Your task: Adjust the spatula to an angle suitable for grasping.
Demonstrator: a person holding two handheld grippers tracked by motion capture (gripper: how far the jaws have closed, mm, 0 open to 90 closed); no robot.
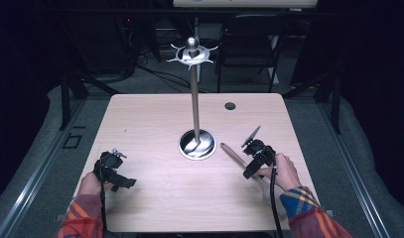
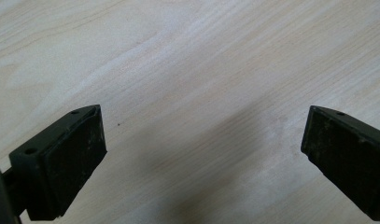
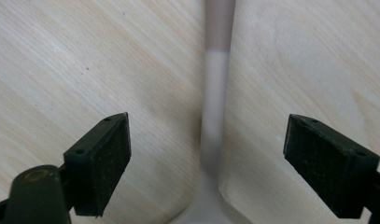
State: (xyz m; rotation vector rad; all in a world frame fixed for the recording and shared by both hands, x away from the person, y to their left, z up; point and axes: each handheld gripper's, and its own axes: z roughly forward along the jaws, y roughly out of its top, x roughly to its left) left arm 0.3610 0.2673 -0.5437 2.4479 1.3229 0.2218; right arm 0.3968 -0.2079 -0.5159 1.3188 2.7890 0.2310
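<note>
I am holding my left gripper low over the near left of the table, its jaws standing wide with bare wood between them. My right gripper is hovering with jaws spread wide, gripping nothing, straddling the wooden utensil that is lying flat on the table between them. Farther off, the metal stand is rising upright from its round base
</note>
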